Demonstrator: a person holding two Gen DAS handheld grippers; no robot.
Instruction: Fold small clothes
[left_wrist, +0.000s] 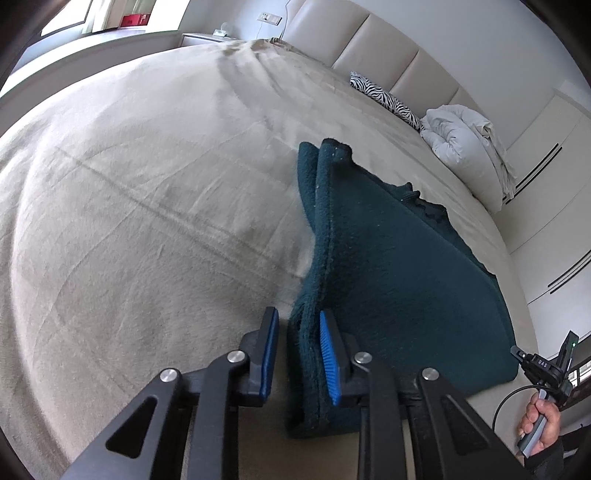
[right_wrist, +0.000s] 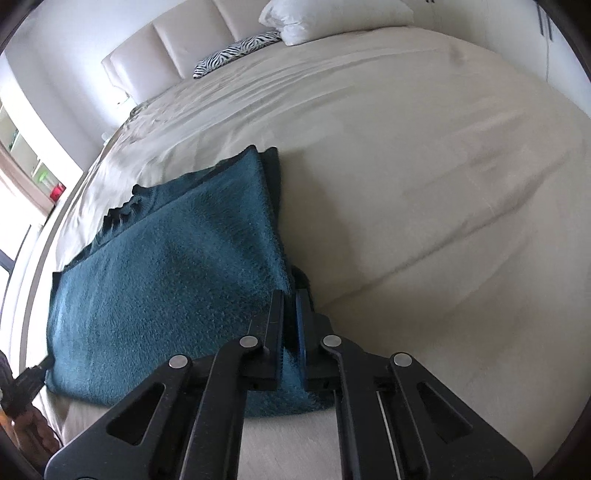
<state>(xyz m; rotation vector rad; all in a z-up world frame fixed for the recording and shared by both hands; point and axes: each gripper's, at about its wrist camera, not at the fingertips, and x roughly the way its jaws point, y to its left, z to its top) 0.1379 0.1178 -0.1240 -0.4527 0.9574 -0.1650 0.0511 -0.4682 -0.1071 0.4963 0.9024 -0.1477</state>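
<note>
Where the fuzzy teal garment (left_wrist: 399, 266) lies folded on the beige bed (left_wrist: 147, 206), rests as a thick, nubby wedge near the front edge. Left claw (left_wrist: 297, 358): 2 blue ribbed pads parted, straddling the doubled hem without pinching. Right claw (right_wrist: 291, 332): nearly closed, nipping the fleecy corner. Beyond, by the padded headboard (left_wrist: 373, 40), zebra-print pillow (left_wrist: 388, 98) and crumpled white duvet (left_wrist: 465, 144).

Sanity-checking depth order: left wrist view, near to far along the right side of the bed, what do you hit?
Left gripper, jaws around the near edge of the teal garment → white duvet bundle → zebra-print pillow → padded headboard.
</note>
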